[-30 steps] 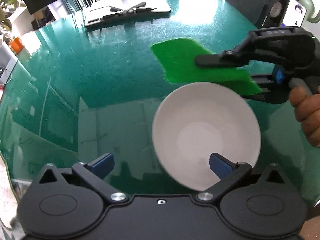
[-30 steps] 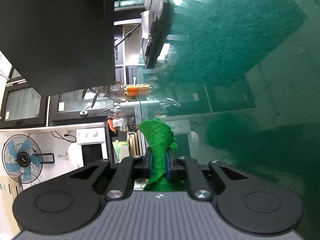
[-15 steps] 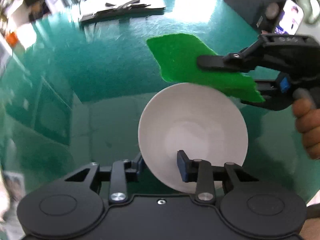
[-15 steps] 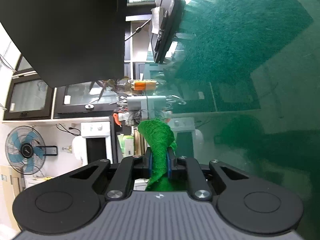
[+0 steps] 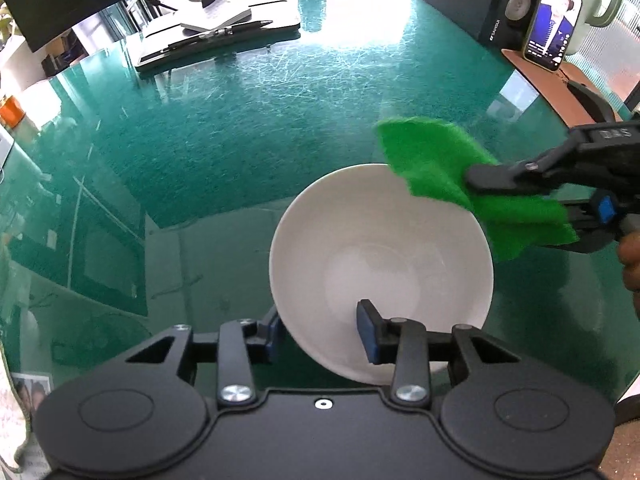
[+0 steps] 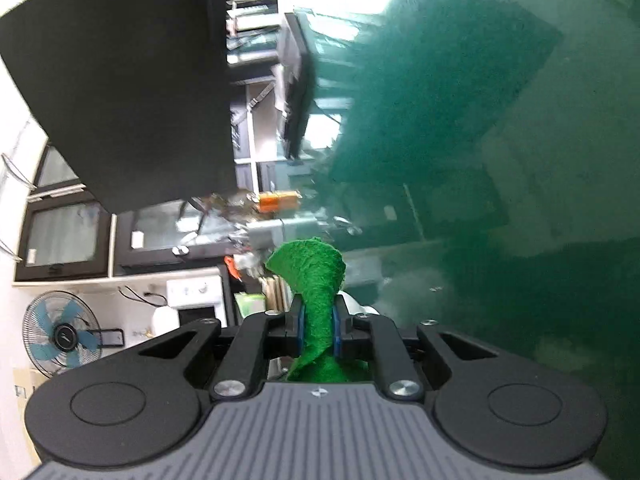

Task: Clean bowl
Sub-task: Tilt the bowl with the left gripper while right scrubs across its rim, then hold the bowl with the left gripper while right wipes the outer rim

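Observation:
A white bowl (image 5: 380,256) sits tilted over the green glass table (image 5: 240,128) in the left wrist view. My left gripper (image 5: 320,332) is shut on the bowl's near rim, one pad inside and one outside. My right gripper (image 5: 480,180) comes in from the right, shut on a green scouring cloth (image 5: 436,164) that hangs over the bowl's far right rim. In the right wrist view the cloth (image 6: 316,280) stands pinched between the blue pads of that gripper (image 6: 316,332); the bowl is out of that view.
A closed laptop with a pen (image 5: 216,36) lies at the table's far side. A speaker (image 5: 508,4) and a propped phone (image 5: 550,24) stand at the far right on a brown mat. A monitor (image 6: 120,80) and a fan (image 6: 60,336) show in the right wrist view.
My left gripper closed from open onto the bowl's near rim. The right gripper with the cloth shifted to the right, from behind the bowl to its far right rim.

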The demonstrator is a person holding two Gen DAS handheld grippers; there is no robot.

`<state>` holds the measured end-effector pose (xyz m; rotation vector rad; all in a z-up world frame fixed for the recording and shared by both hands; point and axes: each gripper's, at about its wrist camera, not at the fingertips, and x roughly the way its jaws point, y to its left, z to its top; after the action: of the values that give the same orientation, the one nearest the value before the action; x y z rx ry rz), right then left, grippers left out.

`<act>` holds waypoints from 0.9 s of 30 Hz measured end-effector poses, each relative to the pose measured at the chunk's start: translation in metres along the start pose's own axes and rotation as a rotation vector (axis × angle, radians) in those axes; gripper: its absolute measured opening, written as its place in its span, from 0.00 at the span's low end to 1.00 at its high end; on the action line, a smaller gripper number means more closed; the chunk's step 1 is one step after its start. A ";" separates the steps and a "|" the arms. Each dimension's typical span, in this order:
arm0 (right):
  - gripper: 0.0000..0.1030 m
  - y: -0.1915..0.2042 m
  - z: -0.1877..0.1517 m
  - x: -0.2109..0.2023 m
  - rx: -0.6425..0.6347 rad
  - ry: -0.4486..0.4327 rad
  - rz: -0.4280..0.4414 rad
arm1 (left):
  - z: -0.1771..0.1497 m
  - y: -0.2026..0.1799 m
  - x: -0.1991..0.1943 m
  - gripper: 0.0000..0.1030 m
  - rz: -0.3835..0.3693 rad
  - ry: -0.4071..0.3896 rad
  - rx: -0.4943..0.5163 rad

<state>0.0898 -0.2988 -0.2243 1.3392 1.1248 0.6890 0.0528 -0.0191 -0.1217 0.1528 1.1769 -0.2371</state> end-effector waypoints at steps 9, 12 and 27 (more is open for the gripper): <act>0.13 0.040 0.042 0.094 -0.158 0.195 -0.063 | 0.001 -0.001 0.002 0.39 0.002 -0.007 0.008; 0.13 0.057 0.042 0.113 -0.229 0.269 -0.096 | 0.001 -0.001 0.002 0.41 0.007 -0.007 0.011; 0.13 0.040 0.038 0.046 -0.157 0.221 -0.131 | 0.001 -0.010 0.003 0.36 -0.024 -0.014 0.070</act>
<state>0.1490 -0.2659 -0.2015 1.0654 1.2939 0.8252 0.0524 -0.0289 -0.1239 0.1984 1.1573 -0.3007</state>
